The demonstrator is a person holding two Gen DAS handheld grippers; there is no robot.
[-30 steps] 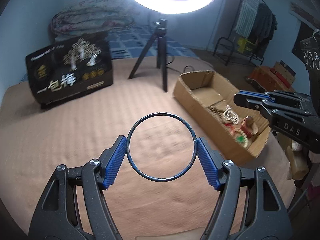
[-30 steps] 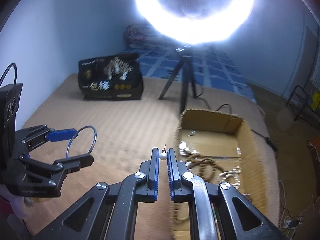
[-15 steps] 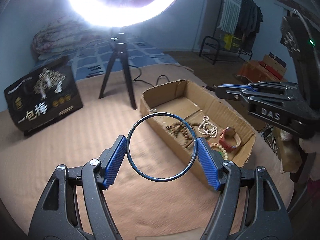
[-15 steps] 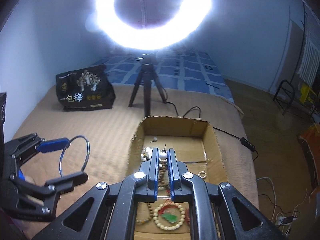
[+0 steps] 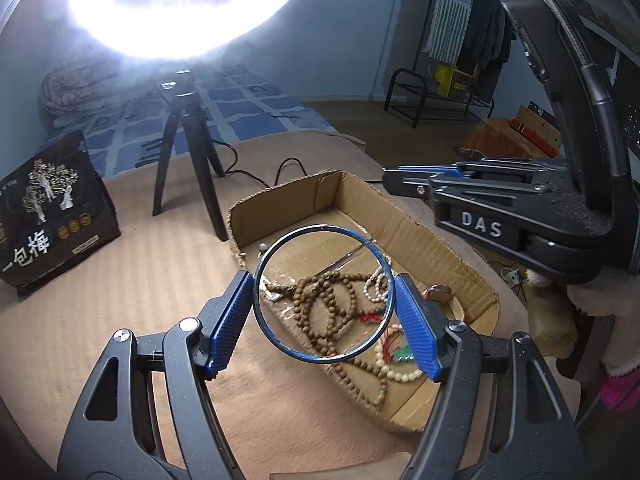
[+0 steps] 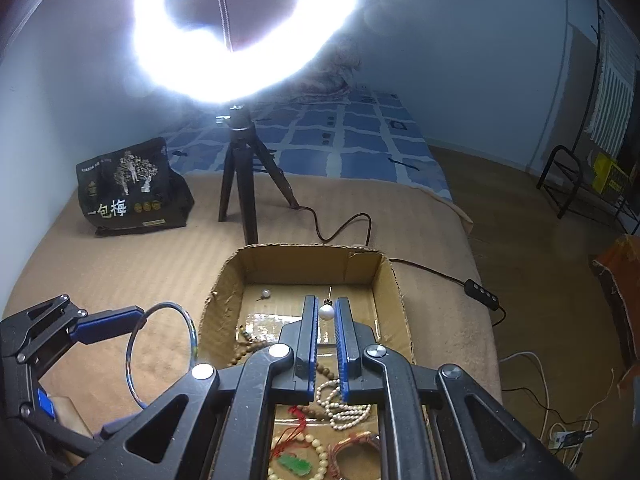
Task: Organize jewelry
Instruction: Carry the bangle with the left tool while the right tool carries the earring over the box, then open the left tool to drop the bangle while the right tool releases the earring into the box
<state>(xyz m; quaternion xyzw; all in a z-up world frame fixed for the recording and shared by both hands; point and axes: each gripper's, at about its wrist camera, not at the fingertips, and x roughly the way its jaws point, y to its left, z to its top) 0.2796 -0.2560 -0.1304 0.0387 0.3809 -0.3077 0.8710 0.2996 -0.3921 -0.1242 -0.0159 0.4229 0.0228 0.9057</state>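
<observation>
Shiny metal bangle [image 5: 325,295], matt cardboard box [image 5: 420,236], ribbed cloth blanket [image 5: 168,276].

1. Bangle [image 5: 325,295]: thin blue-grey metal hoop.
2. Gripper pads [image 5: 414,327]: ribbed blue on black frames.
3. Cardboard box [image 5: 420,236]: plain brown.
4. Long bead strand [image 5: 324,304]: dull brown.
5. Small bead strand [image 6: 340,404]: white.
6. Pendant [image 6: 295,465]: green, on a cream bead loop with red cord.
7. Blanket [image 5: 120,280]: tan, finely striped.
8. Bag [image 6: 132,192]: black, white tree print and characters.
9. Bedsheet [image 6: 360,140]: blue squares, pale grid.
</observation>
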